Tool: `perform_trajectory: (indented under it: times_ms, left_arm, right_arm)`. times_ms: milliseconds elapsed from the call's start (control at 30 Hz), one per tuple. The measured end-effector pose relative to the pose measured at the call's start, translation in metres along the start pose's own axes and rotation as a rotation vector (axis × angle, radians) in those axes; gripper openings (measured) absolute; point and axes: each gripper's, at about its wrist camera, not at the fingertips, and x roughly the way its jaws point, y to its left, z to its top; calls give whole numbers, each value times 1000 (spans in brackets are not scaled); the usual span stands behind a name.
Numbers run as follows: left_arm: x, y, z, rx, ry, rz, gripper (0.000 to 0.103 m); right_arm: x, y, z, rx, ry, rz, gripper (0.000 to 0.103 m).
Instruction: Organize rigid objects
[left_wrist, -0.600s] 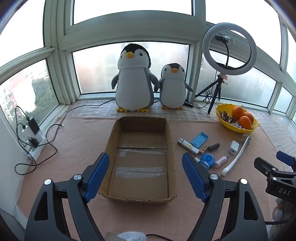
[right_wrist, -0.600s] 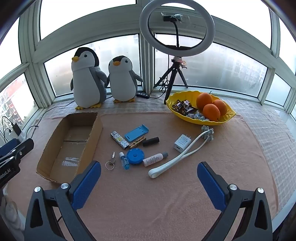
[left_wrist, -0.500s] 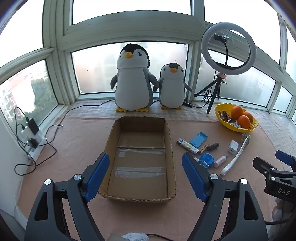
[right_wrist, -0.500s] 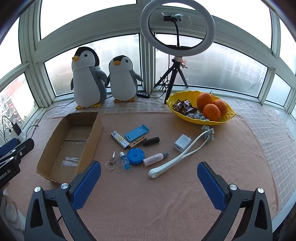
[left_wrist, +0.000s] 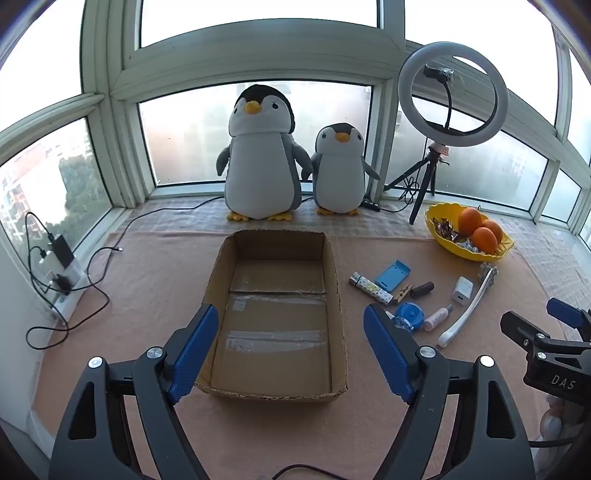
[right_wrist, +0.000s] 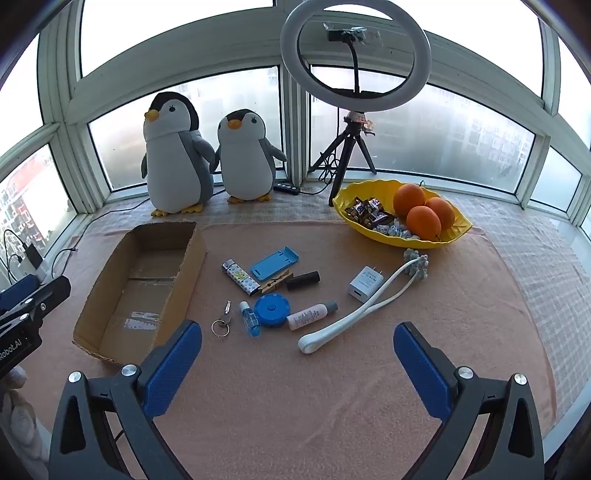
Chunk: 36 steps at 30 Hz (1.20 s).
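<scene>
An empty cardboard box (left_wrist: 334, 266) (right_wrist: 190, 269) lies open on the pink cloth. To its right lie several small items: a patterned lighter (right_wrist: 239, 277), a blue phone stand (right_wrist: 274, 263), a clothespin (right_wrist: 275, 283), a black tube (right_wrist: 303, 280), a key ring (right_wrist: 221, 323), a small blue bottle (right_wrist: 250, 319), a round blue tape measure (right_wrist: 272, 309), a white bottle (right_wrist: 311, 314), a white charger (right_wrist: 364, 283) and a long white massager (right_wrist: 369, 305). My left gripper (left_wrist: 290, 354) hangs open above the box's near end. My right gripper (right_wrist: 297, 363) hangs open, nearer than the items, with nothing between its fingers.
Two plush penguins (left_wrist: 260, 162) (left_wrist: 340, 170) stand at the window behind the box. A ring light on a tripod (right_wrist: 354, 92) and a yellow bowl (right_wrist: 347, 218) with oranges and sweets sit at the back right. A power strip with cables (left_wrist: 62, 284) lies at the left edge.
</scene>
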Motion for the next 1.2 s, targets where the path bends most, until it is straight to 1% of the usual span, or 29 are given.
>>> perform_trajectory:
  times_ms: [1200]
  left_arm:
    - [1,0,-3,-2,4,-2,81]
  right_arm:
    - [4,2,-3,7,17,0,103]
